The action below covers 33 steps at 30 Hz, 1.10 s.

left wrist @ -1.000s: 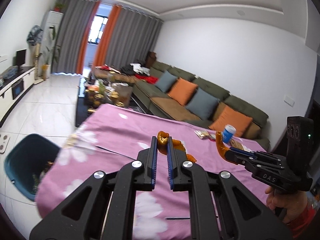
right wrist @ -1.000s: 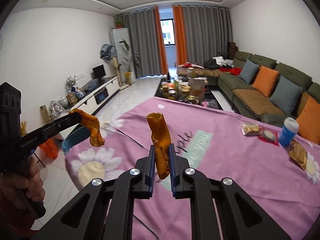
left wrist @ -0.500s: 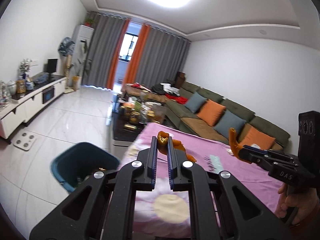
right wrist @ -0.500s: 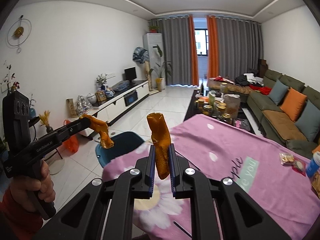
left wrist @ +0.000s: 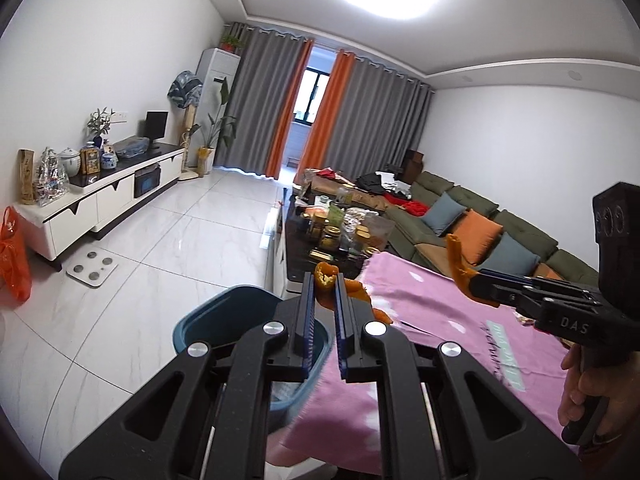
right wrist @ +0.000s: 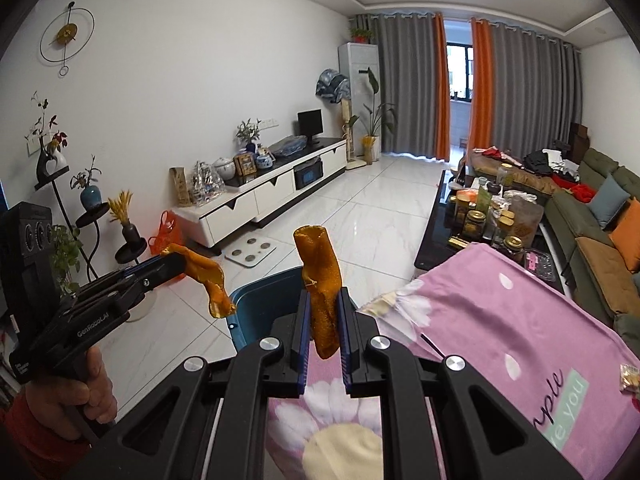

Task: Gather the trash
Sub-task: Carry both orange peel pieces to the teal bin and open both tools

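Two orange peels ride toward the teal bin [right wrist: 260,304]: one peel [right wrist: 322,292] clamped upright in the right claw [right wrist: 323,336] at centre frame, a second peel [left wrist: 326,284] pinched in the left claw [left wrist: 322,308]. The bin sits on the floor, lower centre of both views, just beside the pink-clothed worktop [right wrist: 500,320]. Neither peel appears squarely over the opening; letting go early would likely drop them on the tiles or cloth. The thin, curled peels could also slip or stick to the pads.
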Motion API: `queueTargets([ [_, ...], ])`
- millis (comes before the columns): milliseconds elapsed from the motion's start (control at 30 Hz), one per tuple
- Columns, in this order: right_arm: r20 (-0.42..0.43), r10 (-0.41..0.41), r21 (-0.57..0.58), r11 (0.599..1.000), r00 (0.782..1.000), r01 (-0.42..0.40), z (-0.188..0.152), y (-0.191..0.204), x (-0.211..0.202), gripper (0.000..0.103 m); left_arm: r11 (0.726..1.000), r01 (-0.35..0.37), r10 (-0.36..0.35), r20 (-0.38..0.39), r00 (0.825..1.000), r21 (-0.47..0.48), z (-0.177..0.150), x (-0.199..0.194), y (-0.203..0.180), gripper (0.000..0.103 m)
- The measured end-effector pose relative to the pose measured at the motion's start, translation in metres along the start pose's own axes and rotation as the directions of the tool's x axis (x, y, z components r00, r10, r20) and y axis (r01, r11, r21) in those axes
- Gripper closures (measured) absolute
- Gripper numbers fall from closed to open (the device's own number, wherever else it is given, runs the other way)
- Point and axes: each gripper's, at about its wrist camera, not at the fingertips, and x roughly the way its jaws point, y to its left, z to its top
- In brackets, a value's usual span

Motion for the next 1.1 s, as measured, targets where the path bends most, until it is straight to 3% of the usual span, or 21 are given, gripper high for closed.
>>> queueTargets([
  [500, -0.179, 0.085, -0.048, 0.994, 0.980, -0.095, 0.016, 0.021, 0.121, 0.092, 0.992, -0.124, 0.121, -0.153, 0.981, -0.011, -0.012, 0.103, 0.037, 0.094],
  [833, -0.288, 0.083, -0.065, 0.992, 0.954, -0.106, 0.006, 0.021, 0.181, 0.092, 0.989, -0.151, 0.146, -0.269, 0.952, 0.001, -0.040, 0.189, 0.055, 0.094],
  [1100, -0.367, 0.079, -0.087, 0.989, 0.927, -0.119, -0.002, 0.026, 0.214, 0.092, 0.984, -0.179, 0.175, -0.337, 0.925, 0.021, -0.066, 0.235, 0.071, 0.094],
])
